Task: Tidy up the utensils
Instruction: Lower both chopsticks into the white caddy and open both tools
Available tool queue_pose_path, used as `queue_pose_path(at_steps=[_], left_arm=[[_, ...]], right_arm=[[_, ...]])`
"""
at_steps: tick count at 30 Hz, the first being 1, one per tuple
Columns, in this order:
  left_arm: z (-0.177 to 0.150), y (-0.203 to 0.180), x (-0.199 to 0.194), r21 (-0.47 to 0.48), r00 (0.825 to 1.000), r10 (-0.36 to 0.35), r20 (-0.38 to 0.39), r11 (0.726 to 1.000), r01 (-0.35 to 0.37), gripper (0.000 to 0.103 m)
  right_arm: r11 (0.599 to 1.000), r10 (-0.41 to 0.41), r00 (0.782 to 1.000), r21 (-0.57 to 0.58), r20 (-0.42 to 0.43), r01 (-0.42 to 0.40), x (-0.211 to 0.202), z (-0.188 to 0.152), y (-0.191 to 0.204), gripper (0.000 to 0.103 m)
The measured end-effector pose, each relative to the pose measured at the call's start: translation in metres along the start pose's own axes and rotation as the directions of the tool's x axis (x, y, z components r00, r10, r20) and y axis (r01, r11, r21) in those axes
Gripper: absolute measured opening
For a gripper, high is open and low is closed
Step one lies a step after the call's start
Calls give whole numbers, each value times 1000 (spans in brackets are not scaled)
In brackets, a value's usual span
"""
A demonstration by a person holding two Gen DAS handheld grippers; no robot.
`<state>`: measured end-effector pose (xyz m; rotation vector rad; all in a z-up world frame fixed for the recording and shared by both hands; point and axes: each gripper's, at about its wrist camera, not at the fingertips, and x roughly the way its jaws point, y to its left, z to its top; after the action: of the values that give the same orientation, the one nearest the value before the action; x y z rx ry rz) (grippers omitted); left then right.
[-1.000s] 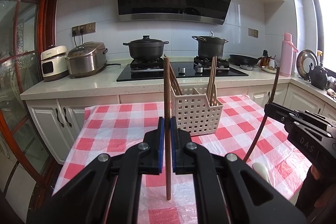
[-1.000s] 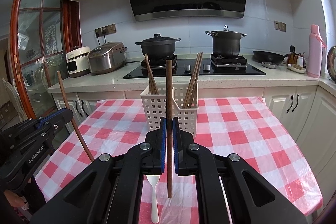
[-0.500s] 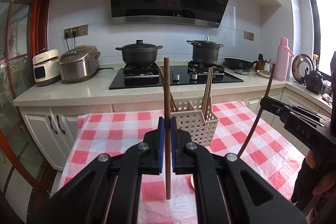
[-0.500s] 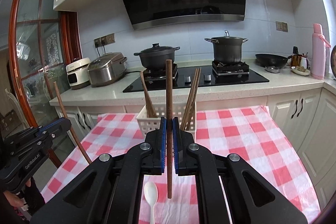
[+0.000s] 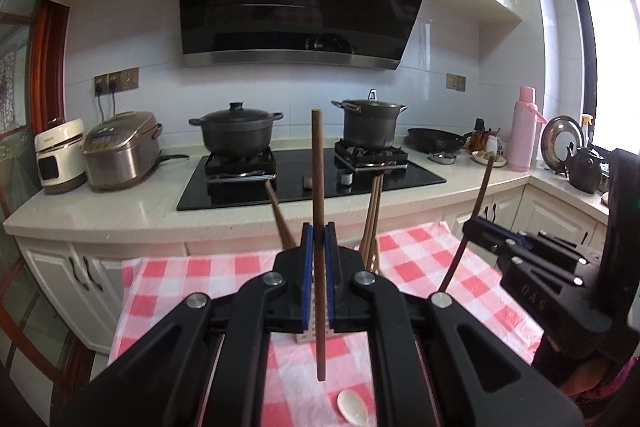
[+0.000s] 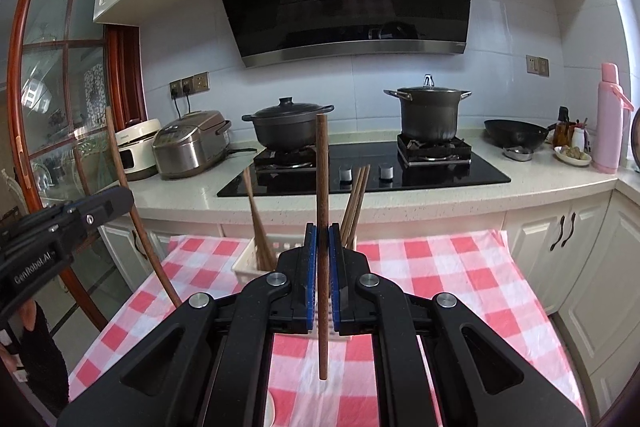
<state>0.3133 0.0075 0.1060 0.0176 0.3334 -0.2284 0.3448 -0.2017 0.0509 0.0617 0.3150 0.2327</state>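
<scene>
My left gripper pinches one upright chopstick; my right gripper pinches another chopstick. The white basket beyond is mostly hidden behind my fingers, and the spoon nearby is cut off.

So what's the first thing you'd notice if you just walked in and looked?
Each gripper pinches one brown chopstick upright: the left gripper holds its chopstick, and the right gripper holds another chopstick. Behind them, a white basket with more chopsticks stands on the red-checked tablecloth. A white spoon lies on the cloth near the left gripper.
</scene>
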Motion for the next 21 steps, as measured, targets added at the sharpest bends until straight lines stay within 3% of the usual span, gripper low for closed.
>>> queue_pose_path(at_steps=[14,21], left_arm=[[81,10,57,-66,999,-34,35,997,37,6],[89,17,98,-72,1000,0,16,997,1,6]], right_arm=[[1000,0,1000,13,18,0,47,58,-17,6],[1000,13,1000,7,-6,-13,82,60,-19,6]])
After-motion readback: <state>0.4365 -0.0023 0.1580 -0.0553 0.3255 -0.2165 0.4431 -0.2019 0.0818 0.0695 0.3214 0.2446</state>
